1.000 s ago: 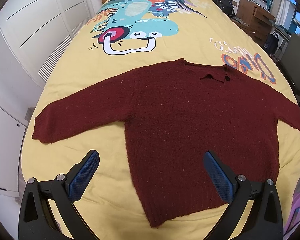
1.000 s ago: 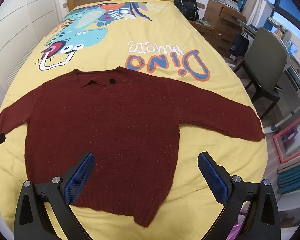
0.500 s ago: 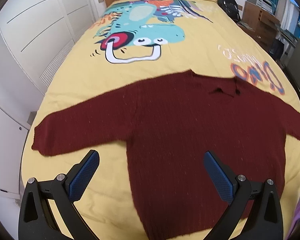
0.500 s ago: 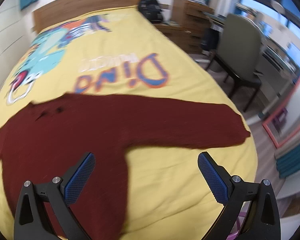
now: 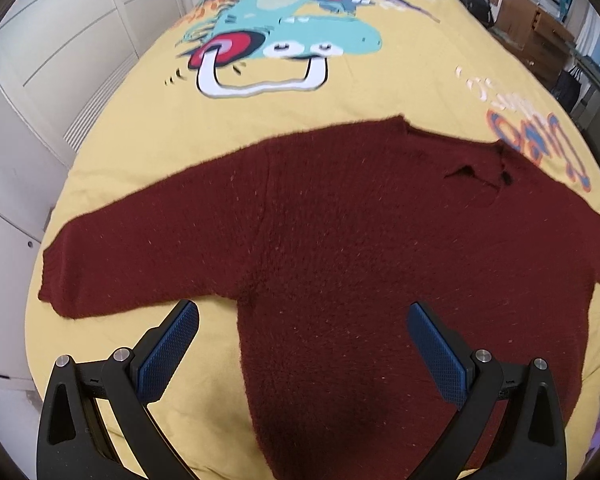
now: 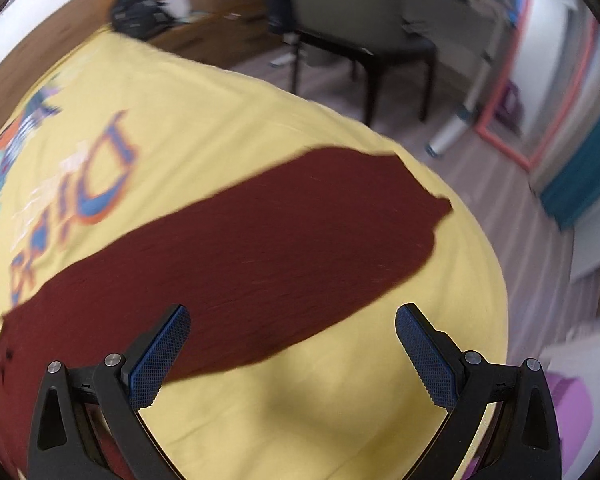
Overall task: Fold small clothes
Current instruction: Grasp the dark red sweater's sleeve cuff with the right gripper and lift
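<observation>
A dark red knitted sweater [image 5: 360, 248] lies flat on the yellow bedspread [image 5: 148, 152], both sleeves spread out. My left gripper [image 5: 302, 344] is open and empty, above the sweater's body near the left armpit. The left sleeve [image 5: 140, 252] reaches toward the bed's left edge. In the right wrist view the right sleeve [image 6: 260, 248] stretches diagonally, its cuff [image 6: 428, 216] near the bed's right edge. My right gripper [image 6: 292, 348] is open and empty, over the sleeve's lower edge.
The bedspread has a dinosaur print [image 5: 284, 32] and lettering [image 6: 80, 184]. White wardrobe doors [image 5: 52, 48] line the left side. A dark chair [image 6: 364, 40], a desk, a black bag [image 6: 140, 12] and wooden floor lie past the bed's right edge.
The left gripper moved forward and lower over the sweater. The right gripper swung right, from the sweater's body to the right sleeve and cuff. Both stayed open.
</observation>
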The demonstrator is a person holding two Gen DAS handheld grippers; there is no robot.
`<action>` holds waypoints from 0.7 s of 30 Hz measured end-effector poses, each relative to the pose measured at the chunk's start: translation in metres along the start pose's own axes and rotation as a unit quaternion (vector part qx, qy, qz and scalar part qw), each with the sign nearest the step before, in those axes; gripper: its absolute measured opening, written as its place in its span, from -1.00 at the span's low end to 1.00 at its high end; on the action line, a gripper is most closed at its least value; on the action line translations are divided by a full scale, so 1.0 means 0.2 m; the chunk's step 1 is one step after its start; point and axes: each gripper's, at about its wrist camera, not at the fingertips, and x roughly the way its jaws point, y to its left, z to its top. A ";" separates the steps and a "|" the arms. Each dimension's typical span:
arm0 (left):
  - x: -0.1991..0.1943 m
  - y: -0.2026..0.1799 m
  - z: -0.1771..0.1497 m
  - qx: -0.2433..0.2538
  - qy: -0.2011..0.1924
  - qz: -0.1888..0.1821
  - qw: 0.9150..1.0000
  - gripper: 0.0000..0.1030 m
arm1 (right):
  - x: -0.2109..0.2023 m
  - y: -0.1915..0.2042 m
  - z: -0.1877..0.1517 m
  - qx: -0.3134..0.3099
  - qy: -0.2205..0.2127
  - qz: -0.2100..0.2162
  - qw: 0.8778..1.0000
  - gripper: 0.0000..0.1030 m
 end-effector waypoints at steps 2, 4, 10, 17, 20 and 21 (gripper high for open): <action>0.06 0.00 -0.01 0.006 0.013 0.000 1.000 0.98 | 0.10 -0.08 0.02 0.027 0.010 0.004 1.000 0.98; 0.10 -0.01 -0.02 0.014 0.021 0.004 1.000 0.98 | 0.19 -0.13 0.03 0.043 0.020 0.003 0.999 0.98; 0.22 -0.01 -0.05 0.017 0.047 0.007 0.999 0.98 | 0.38 -0.21 0.05 0.073 0.040 0.001 0.996 0.98; 0.29 0.01 -0.09 0.031 0.066 0.015 0.997 0.98 | 0.45 -0.15 0.12 0.051 0.043 -0.016 0.998 0.41; 0.31 0.03 -0.10 0.024 0.069 0.009 0.997 0.98 | 0.43 -0.12 0.16 0.034 0.043 0.009 0.998 -0.68; 0.31 0.04 -0.10 0.022 0.069 0.006 0.997 0.98 | 0.43 -0.11 0.17 0.027 0.046 0.009 0.999 -0.70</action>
